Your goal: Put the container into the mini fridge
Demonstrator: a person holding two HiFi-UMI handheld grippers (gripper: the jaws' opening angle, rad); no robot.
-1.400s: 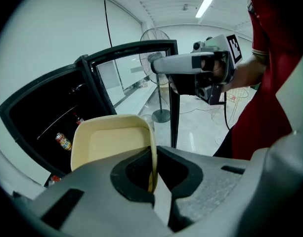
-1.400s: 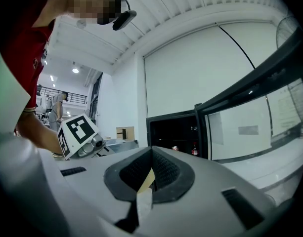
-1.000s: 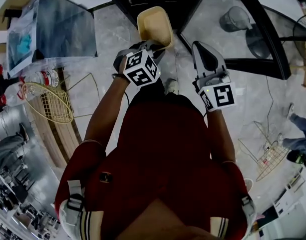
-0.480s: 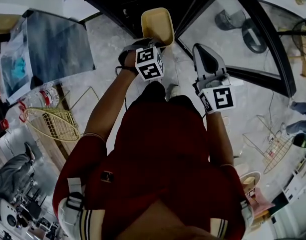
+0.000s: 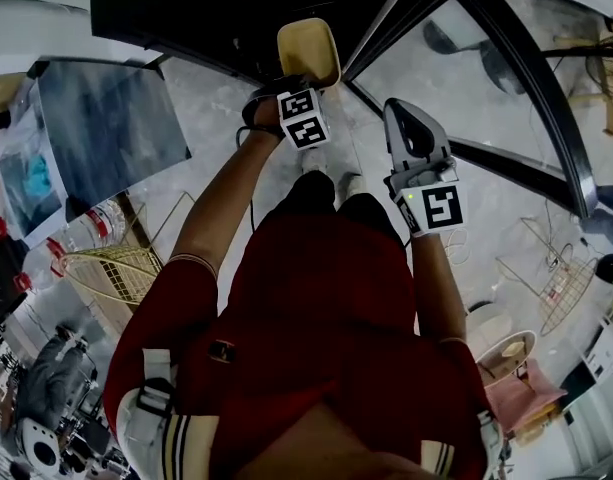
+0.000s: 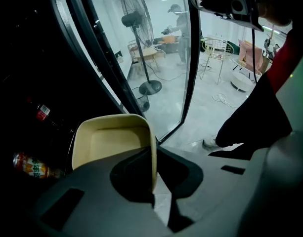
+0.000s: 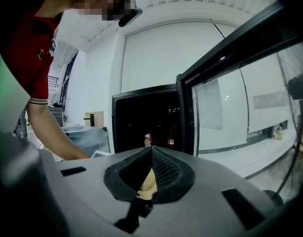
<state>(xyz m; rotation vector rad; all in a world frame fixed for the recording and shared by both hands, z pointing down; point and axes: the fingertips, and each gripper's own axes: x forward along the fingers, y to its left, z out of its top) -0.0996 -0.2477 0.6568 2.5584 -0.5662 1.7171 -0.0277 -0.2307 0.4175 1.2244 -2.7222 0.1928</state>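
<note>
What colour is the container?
The container is cream; it shows best in the left gripper view.

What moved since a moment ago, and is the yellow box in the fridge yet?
The left gripper carried the beige container forward, closer to the mini fridge and its dark opening. It is not set down yet. The right gripper came forward beside it. Unchanged: the left gripper stays clamped on the container's rim, the right gripper stays shut and empty, and the glass door stays open.
</note>
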